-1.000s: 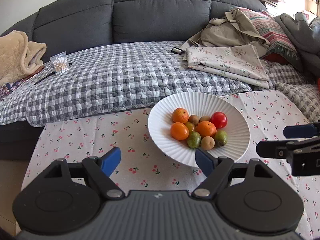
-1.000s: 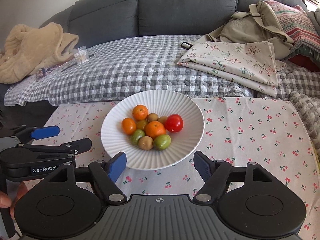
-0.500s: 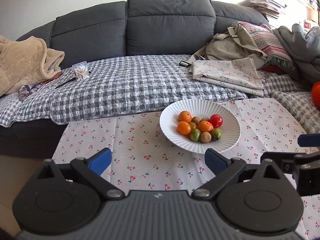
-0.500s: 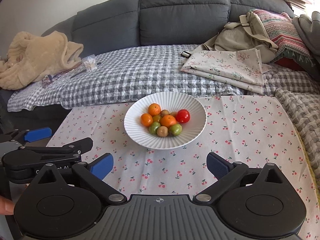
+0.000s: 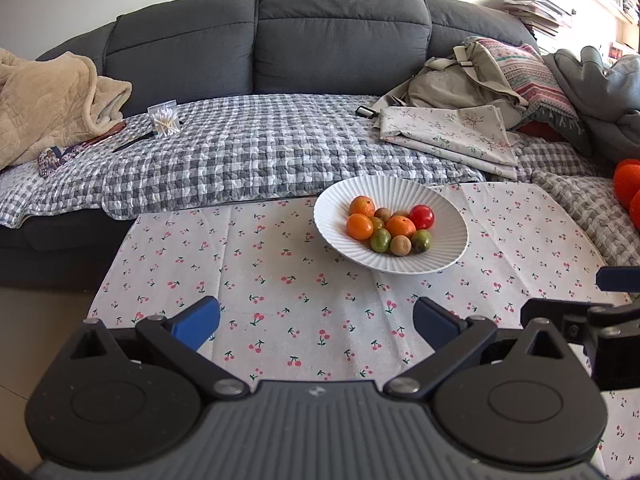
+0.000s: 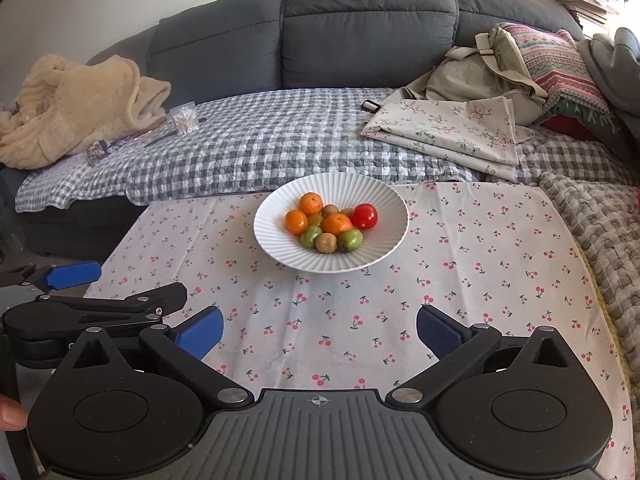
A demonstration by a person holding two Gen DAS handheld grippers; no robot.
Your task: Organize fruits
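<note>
Now, our notes on this frame:
Change: we have pulled both grippers back from the white ribbed plate (image 6: 276,248); a second ago it sat right at the fingertips, now it lies well ahead with bare cloth between.
Left gripper (image 5: 316,316): blue-padded fingers spread wide, holding nothing, above the cherry-print tablecloth (image 5: 280,280).
Right gripper (image 6: 320,326): also spread wide and empty; we see the left gripper side-on at its left edge.
Writing: none we can read now. The "GenRobot" mark seen on the left gripper's side a second ago is covered in the right wrist view.
Fruit: piled in the plate's centre, touching one another. We count three oranges (image 6: 338,224), one glossy red tomato-like fruit (image 6: 365,216), two or three green round fruits (image 6: 311,237) and small brown kiwi-like ones (image 6: 326,243).
Plate position: on the tablecloth, near its far edge, just in front of the grey checked quilt (image 6: 260,144) on the dark grey sofa (image 6: 360,36).
Also: orange round objects (image 5: 628,184) at the right edge of the left wrist view; we cannot tell what they are.
</note>
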